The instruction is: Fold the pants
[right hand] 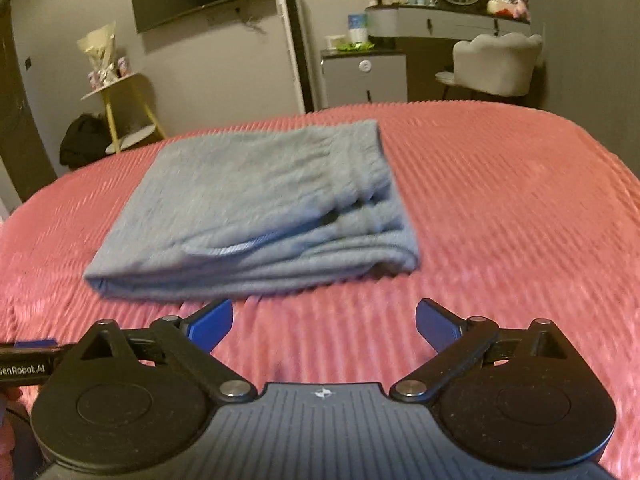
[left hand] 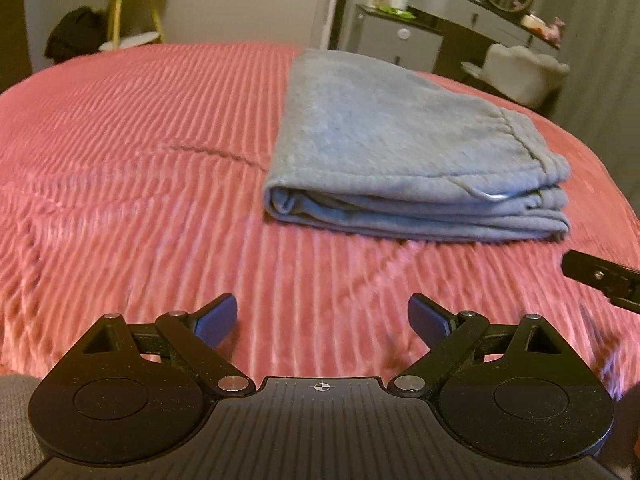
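- The left claw [left hand: 322,320] is hovering low over the pink ribbed bedspread [left hand: 140,152], its blue fingers [left hand: 218,320] spread wide with nothing between them.
- The right claw [right hand: 324,326] is hanging at much the same height, released and empty, its blue fingertips [right hand: 212,326] pointing at the near edge of the bundle; a dark part of it is showing at the right edge of the left wrist view.
- Just beyond both claws, the grey pants [right hand: 256,208] are lying on the bedspread as a compact, stacked rectangle, so the folding is looking finished or nearly so.
- The fabric is looking like thick, soft fleece: light, limp and not slippery; the layers are likely to slide apart if lifted by one corner.
- A pinch through all layers at the near folded edge [left hand: 416,216], one claw toward each end, is looking safest.
- Farther off, a grey chair [right hand: 496,64] and a vanity [right hand: 440,20] are standing past the bed.
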Motion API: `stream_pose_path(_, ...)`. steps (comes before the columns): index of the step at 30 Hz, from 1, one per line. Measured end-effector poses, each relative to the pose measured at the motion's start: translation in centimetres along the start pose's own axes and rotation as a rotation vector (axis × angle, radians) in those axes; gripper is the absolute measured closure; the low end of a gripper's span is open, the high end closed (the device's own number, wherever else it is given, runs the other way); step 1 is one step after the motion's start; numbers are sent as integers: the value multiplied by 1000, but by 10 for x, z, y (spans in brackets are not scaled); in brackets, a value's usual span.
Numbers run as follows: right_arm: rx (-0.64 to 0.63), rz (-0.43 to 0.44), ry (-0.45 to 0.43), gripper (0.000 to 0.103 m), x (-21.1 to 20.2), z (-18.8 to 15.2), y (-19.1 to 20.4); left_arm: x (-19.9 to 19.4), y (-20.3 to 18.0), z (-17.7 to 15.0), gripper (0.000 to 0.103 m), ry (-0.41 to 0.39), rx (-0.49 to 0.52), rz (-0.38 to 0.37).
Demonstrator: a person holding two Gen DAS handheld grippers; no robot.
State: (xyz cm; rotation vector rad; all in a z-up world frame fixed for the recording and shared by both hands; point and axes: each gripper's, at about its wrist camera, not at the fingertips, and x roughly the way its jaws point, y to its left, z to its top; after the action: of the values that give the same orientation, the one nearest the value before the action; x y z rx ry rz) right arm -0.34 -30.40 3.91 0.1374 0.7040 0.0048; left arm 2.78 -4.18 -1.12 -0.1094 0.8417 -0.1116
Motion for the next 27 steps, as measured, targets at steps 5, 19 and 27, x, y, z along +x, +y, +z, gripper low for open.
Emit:
stream_pose_path(5, -106, -81, -99, 5, -11, -7, 22, 0, -3, 1, 7, -24, 22, 25)
stream_pose_path(19, -218, -101, -96, 5, -1, -13, 42, 8, -4, 0, 7, -47, 41, 56)
stream_pose_path(27, -226, -93, -96, 5, 0, -14, 43, 11, -4, 0, 7, -45, 59, 58)
